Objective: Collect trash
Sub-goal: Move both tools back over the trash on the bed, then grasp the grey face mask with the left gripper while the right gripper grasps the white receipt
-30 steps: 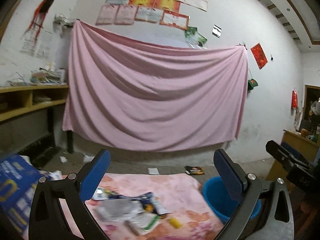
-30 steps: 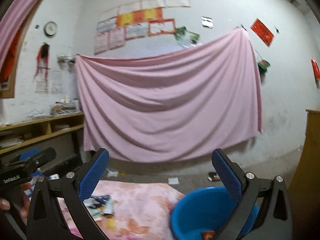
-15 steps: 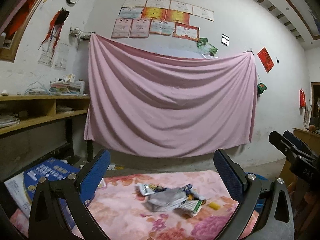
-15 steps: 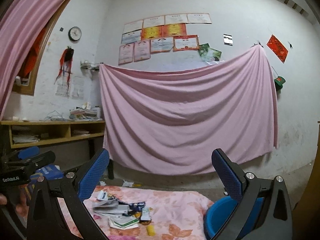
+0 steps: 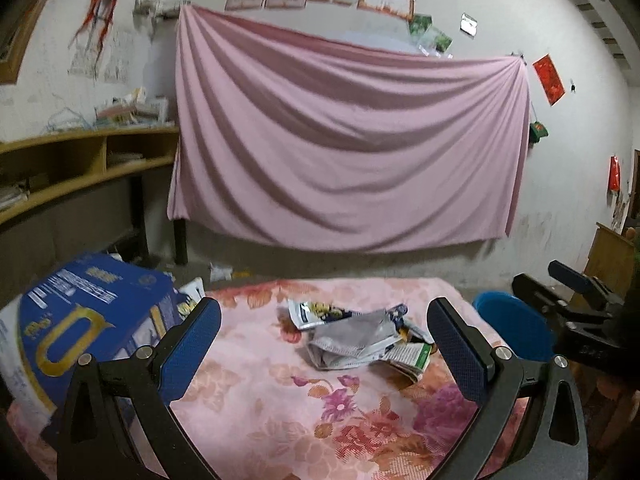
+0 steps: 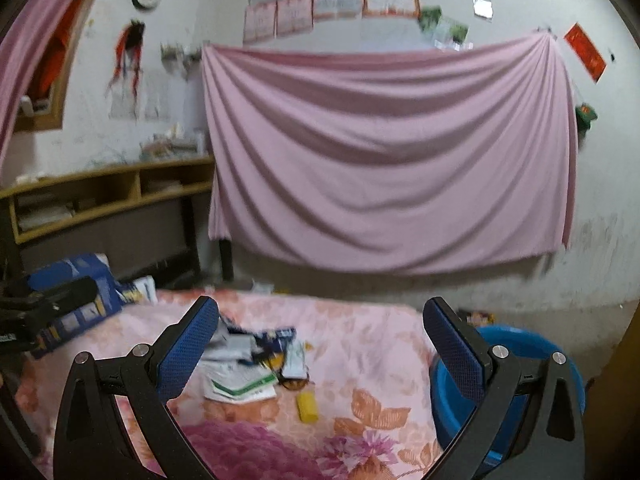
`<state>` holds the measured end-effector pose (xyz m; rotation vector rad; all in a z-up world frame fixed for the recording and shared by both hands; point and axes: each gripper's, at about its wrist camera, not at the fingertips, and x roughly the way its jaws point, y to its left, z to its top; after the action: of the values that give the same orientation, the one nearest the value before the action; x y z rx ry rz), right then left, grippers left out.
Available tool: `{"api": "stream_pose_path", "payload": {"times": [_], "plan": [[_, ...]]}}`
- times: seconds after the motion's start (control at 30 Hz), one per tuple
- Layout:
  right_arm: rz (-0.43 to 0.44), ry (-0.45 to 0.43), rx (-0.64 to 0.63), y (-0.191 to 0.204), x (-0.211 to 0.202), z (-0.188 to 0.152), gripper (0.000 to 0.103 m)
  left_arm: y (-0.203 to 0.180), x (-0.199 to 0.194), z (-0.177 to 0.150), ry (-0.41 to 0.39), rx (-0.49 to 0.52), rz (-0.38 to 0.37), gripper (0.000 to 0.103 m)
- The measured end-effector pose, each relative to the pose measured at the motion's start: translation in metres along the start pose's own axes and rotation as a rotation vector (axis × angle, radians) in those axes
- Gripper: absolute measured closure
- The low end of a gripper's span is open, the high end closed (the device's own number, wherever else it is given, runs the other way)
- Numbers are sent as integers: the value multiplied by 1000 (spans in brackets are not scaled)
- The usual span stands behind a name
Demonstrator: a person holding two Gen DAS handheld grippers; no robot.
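Note:
A pile of crumpled wrappers and packets [image 5: 356,338] lies in the middle of a table covered with a pink floral cloth [image 5: 260,400]. The same pile [image 6: 248,364] shows in the right wrist view, with a small yellow piece [image 6: 307,406] lying apart in front of it. A blue bucket [image 6: 516,384] stands by the table's right side; it also shows in the left wrist view [image 5: 512,330]. My left gripper [image 5: 324,344] is open and empty, above the near table. My right gripper [image 6: 320,344] is open and empty, between pile and bucket.
A blue printed carton [image 5: 80,328] sits at the table's left end. A pink sheet [image 5: 348,140] hangs on the back wall. Wooden shelves [image 5: 80,160] run along the left wall. Scraps lie on the floor behind the table. A wooden cabinet [image 5: 612,256] stands at the right.
Both views have tilted down and drawn nearer the table, so the pile and cloth fill more of the frame. Both grippers stay open and empty.

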<state>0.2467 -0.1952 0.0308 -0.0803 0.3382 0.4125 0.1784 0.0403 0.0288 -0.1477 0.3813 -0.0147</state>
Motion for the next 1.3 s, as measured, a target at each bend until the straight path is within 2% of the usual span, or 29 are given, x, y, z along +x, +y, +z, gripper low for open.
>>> {"api": "stream_pose_path", "payload": {"times": [0.1,0.3,0.47,0.57,0.73,1.0,1.1,1.17,1.3], "plan": [[19,75,16,-5,22,-3,0,2,18,-1,53,-15,1,3],[56,239,24,-7,66,-8,20,16,53,-2,151,-91,-17,6],[98,353,12,-6,98,-16,45,22,81,-6,238,-121,-43,25],[135,417,2,-3,114,-20,51,22,95,-10,293,-130,-49,35],[169,493,-15,2,132,-26,57,24,113,-14,354,-164,-71,39],[195,604,12,0,157,-35,73,32,134,-21,454,-235,-88,50],[213,615,44,-5,158,-36,83,33,136,-23,473,-248,-104,63],[222,614,63,-8,158,-36,84,32,137,-24,481,-251,-115,79],[223,592,70,-9,150,-34,84,32,132,-21,463,-259,-122,87]]}}
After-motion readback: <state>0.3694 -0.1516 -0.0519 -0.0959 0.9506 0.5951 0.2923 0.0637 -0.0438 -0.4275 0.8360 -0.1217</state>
